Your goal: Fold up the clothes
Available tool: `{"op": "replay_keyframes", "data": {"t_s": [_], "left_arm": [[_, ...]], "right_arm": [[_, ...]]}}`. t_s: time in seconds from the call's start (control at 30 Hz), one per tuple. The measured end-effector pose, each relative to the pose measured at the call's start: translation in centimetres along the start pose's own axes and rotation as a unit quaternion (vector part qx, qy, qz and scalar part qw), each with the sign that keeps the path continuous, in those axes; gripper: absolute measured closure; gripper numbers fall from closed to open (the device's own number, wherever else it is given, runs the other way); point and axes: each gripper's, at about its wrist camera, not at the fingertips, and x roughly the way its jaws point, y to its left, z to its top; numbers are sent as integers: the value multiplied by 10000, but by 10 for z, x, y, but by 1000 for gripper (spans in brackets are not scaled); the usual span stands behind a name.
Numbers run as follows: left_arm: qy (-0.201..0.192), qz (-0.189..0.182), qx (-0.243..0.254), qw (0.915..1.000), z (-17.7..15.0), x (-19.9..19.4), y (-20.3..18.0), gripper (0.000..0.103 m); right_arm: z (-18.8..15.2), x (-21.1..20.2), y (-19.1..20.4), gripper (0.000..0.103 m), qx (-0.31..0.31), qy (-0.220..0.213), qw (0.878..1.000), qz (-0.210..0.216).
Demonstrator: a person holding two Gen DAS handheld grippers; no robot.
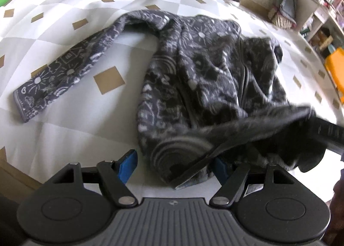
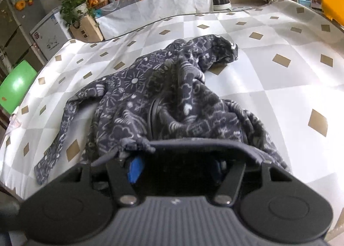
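Lying crumpled on the checked bedspread (image 1: 64,129), the patterned grey jacket (image 1: 204,69) is reaching between the left gripper's (image 1: 175,165) spread fingers. From the right wrist, the jacket's hem is draping over the right gripper (image 2: 176,168), hiding its grip.

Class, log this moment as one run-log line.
phase: early fold | garment: crumpled on tablecloth | left gripper: open at hem | right gripper: under hem, jaws hidden

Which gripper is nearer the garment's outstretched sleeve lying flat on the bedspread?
Left. The left gripper sits open at the garment's near hem, with the outstretched sleeve just to its left. The right gripper is at the hem's far side, under the fabric.
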Motion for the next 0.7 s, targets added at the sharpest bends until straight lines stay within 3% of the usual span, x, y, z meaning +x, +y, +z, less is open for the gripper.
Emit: {"op": "replay_keyframes", "data": {"t_s": [0.23, 0.4, 0.6, 0.7], "left_arm": [[-14, 369, 65, 9993, 0, 17, -2, 31], [-710, 897, -172, 9933, 10, 0, 9, 31], [-962, 1040, -244, 9896, 17, -9, 17, 30], [-970, 1003, -316, 9897, 18, -9, 18, 30]], "right_arm": [[1, 1, -14, 43, 512, -131, 9985, 155], [-14, -1, -15, 39, 143, 18, 9998, -102], [-34, -5, -15, 39, -424, 256, 9976, -487], [-40, -4, -32, 39, 11, 391, 9976, -568]]}}
